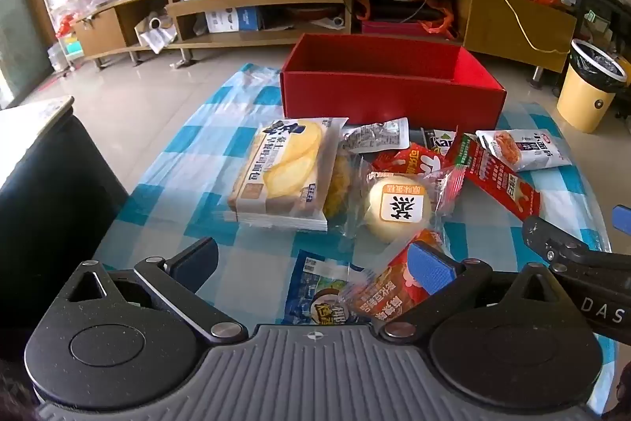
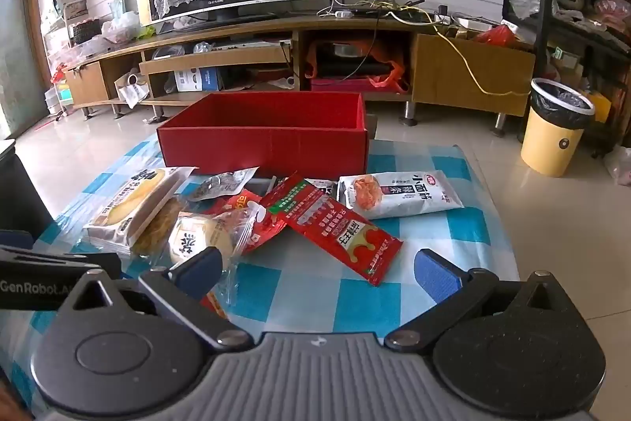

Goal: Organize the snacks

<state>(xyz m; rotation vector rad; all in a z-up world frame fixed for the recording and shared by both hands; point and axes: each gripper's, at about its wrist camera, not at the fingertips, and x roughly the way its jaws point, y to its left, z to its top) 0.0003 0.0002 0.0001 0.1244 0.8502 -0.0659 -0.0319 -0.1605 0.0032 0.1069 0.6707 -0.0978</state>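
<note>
Starting with both jaws wide and empty, take one top packet, such as the round bun (image 1: 396, 208), from the snack pile (image 2: 244, 219) mid-table and carry it into the far red box (image 2: 264, 141).

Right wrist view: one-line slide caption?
Open right gripper hovers over packaged snacks scattered on blue-checked tablecloth, before an open red cardboard box.

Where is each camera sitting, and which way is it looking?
Left wrist: rides on the left gripper, looking forward and down over the bread pack to the red box; own open jaws show.
Right wrist: rides on the right gripper, facing the red sachet and the box; own open jaws show.
Shared: box, snacks, checked cloth, TV stand.
</note>
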